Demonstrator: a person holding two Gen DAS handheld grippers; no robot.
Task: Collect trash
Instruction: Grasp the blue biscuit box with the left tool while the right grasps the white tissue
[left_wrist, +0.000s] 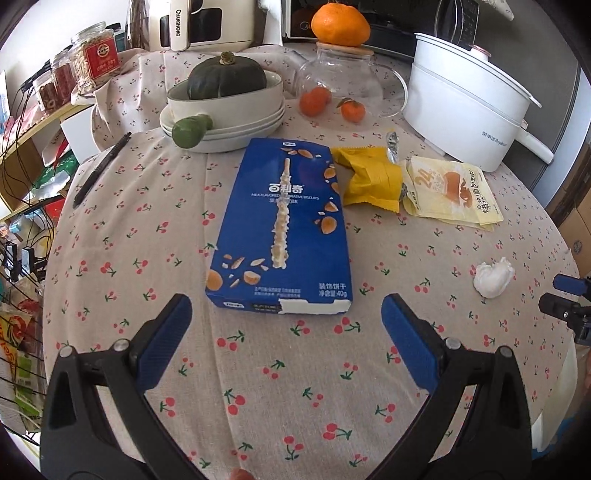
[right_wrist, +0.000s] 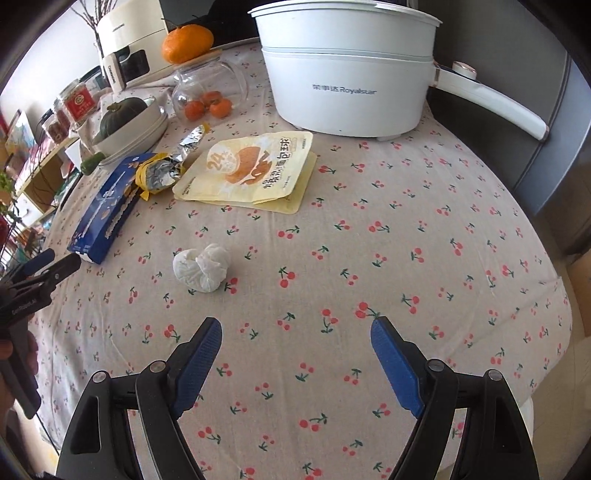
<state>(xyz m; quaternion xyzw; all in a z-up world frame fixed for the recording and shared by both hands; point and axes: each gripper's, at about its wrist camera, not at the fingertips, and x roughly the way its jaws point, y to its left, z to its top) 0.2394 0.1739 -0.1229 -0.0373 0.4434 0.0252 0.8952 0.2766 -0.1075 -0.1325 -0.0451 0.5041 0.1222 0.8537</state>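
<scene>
A blue biscuit box (left_wrist: 282, 229) lies flat on the cherry-print tablecloth (left_wrist: 147, 229), just beyond my left gripper (left_wrist: 286, 308), which is open and empty. Right of the box lie a crumpled yellow foil wrapper (left_wrist: 369, 177) and a pale yellow snack pouch (left_wrist: 448, 192). A crumpled white tissue (left_wrist: 493, 277) sits further right. In the right wrist view the tissue (right_wrist: 201, 269) lies ahead and left of my open, empty right gripper (right_wrist: 295, 330). The pouch (right_wrist: 251, 170), the wrapper (right_wrist: 162, 173) and the box (right_wrist: 107, 210) lie beyond it.
A white electric pot (right_wrist: 347, 70) stands at the back. A glass teapot (left_wrist: 340, 85) holds small oranges with a big one on its lid. Stacked plates with a bowl (left_wrist: 225, 107), a dark squash and a green fruit sit behind the box. A black pen (left_wrist: 101, 170) lies left.
</scene>
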